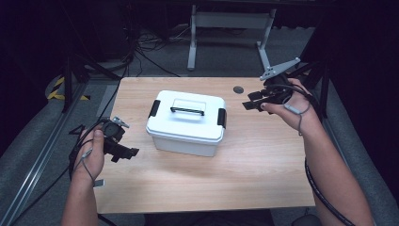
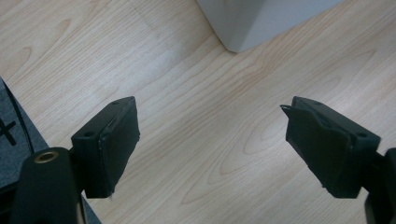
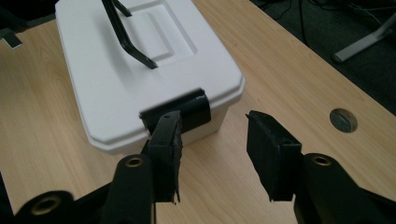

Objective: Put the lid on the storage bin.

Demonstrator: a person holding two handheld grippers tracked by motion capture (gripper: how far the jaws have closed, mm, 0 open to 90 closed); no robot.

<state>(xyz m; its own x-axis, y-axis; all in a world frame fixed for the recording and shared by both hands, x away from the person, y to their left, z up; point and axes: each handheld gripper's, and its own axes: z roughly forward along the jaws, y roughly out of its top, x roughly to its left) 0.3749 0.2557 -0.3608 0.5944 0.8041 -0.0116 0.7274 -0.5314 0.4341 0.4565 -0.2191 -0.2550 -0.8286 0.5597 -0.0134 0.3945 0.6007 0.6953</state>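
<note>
The white box (image 1: 188, 123) sits near the middle of my table (image 1: 263, 179), lid on, with a black clip (image 1: 221, 117) at each short end and a thin black carrying handle (image 1: 187, 111) standing up on top. My left tongs (image 1: 126, 153) hang low over the bare wood to the left of the box, apart from it; in the left gripper view the jaws stand wide, nothing between them, and only a bottom corner of the box shows beyond them. My right tongs (image 1: 252, 105) are off to the right of the box and raised above the table, pointed back at the right-hand clip (image 3: 180, 112); in the right gripper view the jaws are partly spread and empty, with that clip just beyond the left jaw, though I cannot tell from here how close it really is. I judge the box to be hard moulded plastic: stiff, smooth and rather slick on its walls, so pinching the sides would likely slip. Its weight I cannot know with the lid shut. The handle is narrow and rigid and looks the surest place to grip for lifting; the clips are the places to catch if the lid is meant to come off, one at each end, and they would probably want a firm pull at their lower edge.
</note>
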